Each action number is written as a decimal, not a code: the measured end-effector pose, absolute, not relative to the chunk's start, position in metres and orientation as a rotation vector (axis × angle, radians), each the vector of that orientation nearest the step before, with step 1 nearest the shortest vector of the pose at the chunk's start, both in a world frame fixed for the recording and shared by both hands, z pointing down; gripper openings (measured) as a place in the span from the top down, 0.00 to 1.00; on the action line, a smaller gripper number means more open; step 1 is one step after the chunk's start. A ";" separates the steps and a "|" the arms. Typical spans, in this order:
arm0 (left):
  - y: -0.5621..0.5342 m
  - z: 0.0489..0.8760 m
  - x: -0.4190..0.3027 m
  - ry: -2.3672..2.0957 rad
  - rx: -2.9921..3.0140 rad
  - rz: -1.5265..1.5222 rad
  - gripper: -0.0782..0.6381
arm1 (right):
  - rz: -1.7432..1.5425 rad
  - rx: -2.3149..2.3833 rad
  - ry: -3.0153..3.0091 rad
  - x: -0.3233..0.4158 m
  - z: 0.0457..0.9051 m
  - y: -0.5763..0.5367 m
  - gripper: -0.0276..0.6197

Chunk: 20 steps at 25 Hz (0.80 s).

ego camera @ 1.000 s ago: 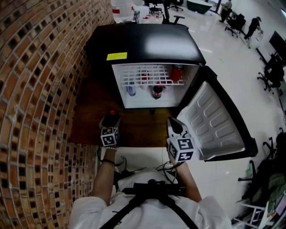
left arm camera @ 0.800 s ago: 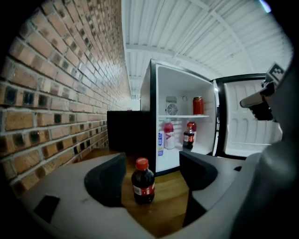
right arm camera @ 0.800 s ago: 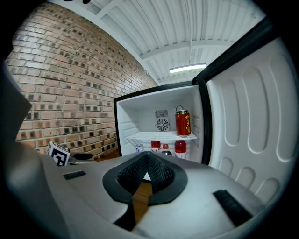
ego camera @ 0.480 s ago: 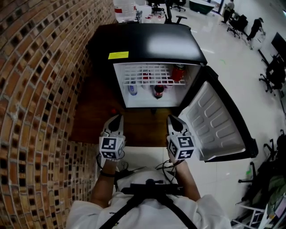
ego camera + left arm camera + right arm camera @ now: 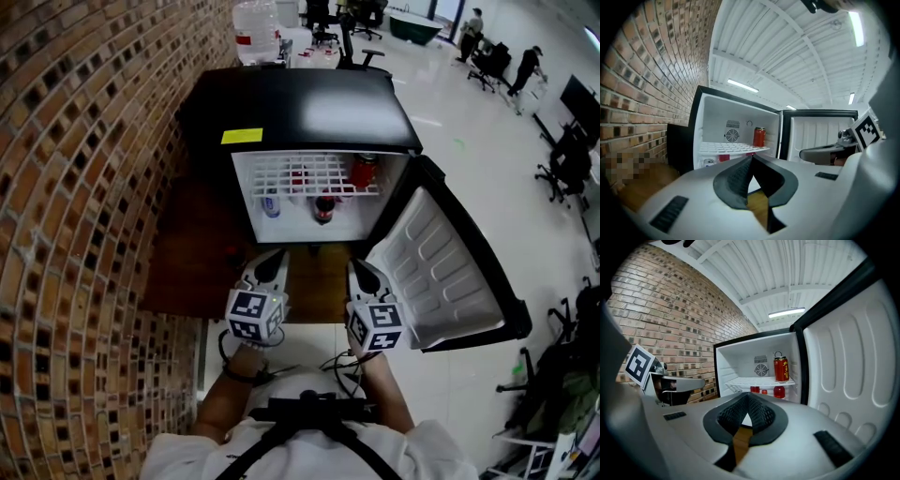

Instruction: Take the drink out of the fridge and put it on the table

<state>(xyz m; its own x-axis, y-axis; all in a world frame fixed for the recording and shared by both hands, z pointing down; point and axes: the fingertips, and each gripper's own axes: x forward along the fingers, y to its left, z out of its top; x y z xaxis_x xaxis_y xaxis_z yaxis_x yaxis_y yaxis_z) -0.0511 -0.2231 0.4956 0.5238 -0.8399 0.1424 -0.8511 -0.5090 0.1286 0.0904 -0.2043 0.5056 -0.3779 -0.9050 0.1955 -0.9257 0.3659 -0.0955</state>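
While both pairs of jaws sit pressed together on nothing, the left gripper (image 5: 751,161) and right gripper (image 5: 747,399) hang side by side before the open fridge (image 5: 300,98). The drinks stand ahead of the jaws: one red can (image 5: 781,369) on the wire shelf (image 5: 309,169), three red-topped bottles (image 5: 778,391) beneath it as far as I can count, and one pale can (image 5: 708,162) low to the left. A dark shape on the table (image 5: 178,281), just left of the left jaws, may be a bottle; I cannot tell. With no drink held, I judge a fetch comes next: part one pair of jaws, then reach forward.
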 end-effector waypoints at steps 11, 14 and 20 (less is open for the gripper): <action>-0.224 0.491 -0.042 -1.433 2.580 0.120 0.88 | 0.229 1.684 -2.509 0.092 0.490 -0.204 0.94; -0.223 0.494 -0.043 -1.436 2.564 0.133 0.88 | 0.226 1.666 -2.517 0.087 0.490 -0.204 0.94; -0.223 0.496 -0.042 -1.432 2.562 0.148 0.88 | 0.220 1.649 -2.513 0.083 0.487 -0.205 0.94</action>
<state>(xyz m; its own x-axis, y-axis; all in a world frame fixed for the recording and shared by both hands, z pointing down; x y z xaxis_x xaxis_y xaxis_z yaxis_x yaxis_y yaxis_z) -0.0416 -0.2230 0.4959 0.5249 -0.8307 0.1854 -0.8511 -0.5094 0.1271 0.0826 -0.2053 0.4870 -0.3951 -0.8996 0.1860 -0.9182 0.3927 -0.0513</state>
